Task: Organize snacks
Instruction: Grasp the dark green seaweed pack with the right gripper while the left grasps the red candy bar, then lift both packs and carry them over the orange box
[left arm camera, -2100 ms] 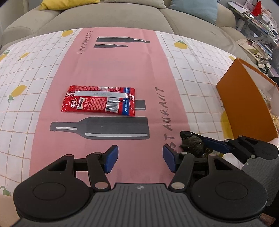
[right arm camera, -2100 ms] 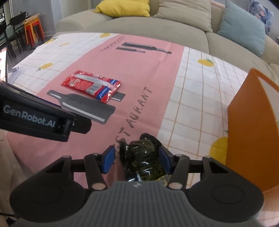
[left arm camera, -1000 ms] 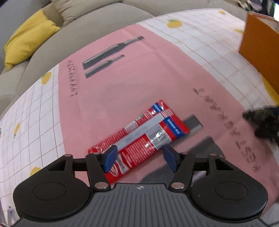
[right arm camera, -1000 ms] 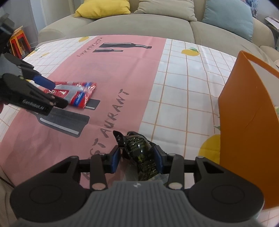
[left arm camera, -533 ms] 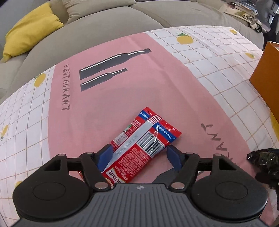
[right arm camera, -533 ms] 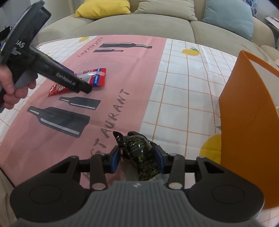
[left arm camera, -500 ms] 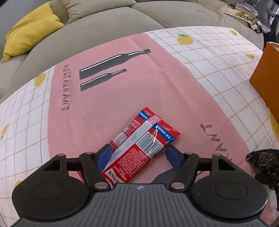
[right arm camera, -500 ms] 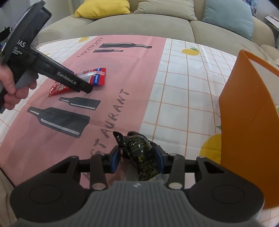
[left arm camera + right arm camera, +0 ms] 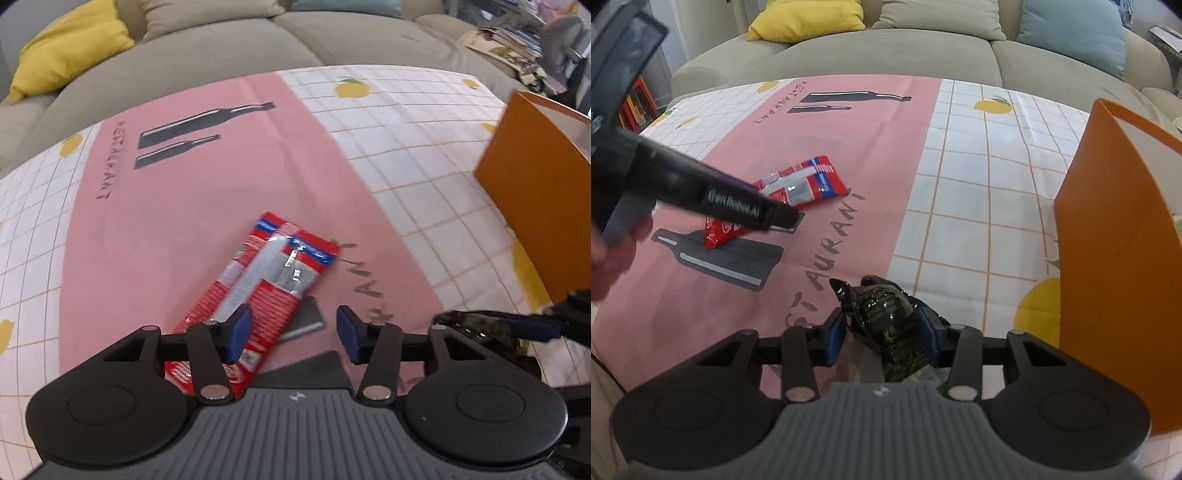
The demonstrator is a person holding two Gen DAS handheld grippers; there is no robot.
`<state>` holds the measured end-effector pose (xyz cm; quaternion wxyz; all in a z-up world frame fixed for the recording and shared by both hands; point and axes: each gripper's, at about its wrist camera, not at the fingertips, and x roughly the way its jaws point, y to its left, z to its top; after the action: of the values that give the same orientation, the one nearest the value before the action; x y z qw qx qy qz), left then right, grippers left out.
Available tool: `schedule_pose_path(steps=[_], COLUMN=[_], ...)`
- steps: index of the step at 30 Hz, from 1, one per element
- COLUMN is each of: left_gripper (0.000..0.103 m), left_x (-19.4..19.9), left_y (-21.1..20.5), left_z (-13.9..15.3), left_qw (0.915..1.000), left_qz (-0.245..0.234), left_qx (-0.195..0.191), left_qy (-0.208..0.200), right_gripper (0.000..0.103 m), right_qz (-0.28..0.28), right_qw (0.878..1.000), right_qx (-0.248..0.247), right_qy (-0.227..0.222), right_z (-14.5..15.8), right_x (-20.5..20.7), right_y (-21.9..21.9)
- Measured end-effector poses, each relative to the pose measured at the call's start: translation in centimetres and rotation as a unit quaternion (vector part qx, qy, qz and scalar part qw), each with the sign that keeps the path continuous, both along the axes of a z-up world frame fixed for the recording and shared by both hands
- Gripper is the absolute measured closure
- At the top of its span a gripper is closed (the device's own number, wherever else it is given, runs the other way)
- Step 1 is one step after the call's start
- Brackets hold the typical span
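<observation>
Low in the right wrist frame, the right tongs (image 9: pixel 882 338) clamp a dark green snack packet (image 9: pixel 892 317). Left of centre, the left tongs (image 9: pixel 293 334) are closing over the red snack packet (image 9: pixel 258 291) on the worktop (image 9: pixel 155 236); orange box (image 9: pixel 1115 266) at right edge

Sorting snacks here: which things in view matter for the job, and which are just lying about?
Job:
red packet
dark packet in the right hand-held gripper
orange box
left hand-held gripper, closing over the red packet

Lying about:
tablecloth
sofa
cushions
</observation>
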<state>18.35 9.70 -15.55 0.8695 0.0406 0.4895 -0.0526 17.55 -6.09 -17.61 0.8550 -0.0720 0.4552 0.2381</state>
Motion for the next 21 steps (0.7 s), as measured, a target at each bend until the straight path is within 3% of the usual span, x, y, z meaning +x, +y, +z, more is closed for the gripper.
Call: schedule_pose_path(steps=[2, 3, 5, 16, 21], left_gripper=[0.035, 0.024, 0.016, 0.013, 0.015], left_x=[-0.7, -1.1, -1.6, 0.9, 1.8], left_y=[-0.5, -0.7, -0.7, 1.6, 3.7], left_z=[0.2, 0.4, 0.8, -1.1, -1.5], left_qw=[0.9995, 0.9986, 0.9959, 0.9957, 0.9991], left_qz=[-0.011, -0.016, -0.026, -0.058, -0.033], left_qx=[0.018, 0.029, 0.047, 0.057, -0.013], left_qy=[-0.025, -0.042, -0.073, -0.045, -0.024], right_gripper=[0.061, 0.061, 0.061, 0.061, 0.061], right_qz=[0.002, 0.003, 0.004, 0.005, 0.002], right_qw=[1.0, 1.0, 1.0, 1.0, 1.0], right_qx=[0.001, 0.001, 0.002, -0.007, -0.001], right_qy=[-0.001, -0.002, -0.004, -0.022, -0.021], right_z=[0.0, 0.0, 0.0, -0.2, -0.2], right_x=[0.0, -0.1, -0.1, -0.1, 0.1], right_y=[-0.1, -0.1, -0.2, 0.2, 0.0])
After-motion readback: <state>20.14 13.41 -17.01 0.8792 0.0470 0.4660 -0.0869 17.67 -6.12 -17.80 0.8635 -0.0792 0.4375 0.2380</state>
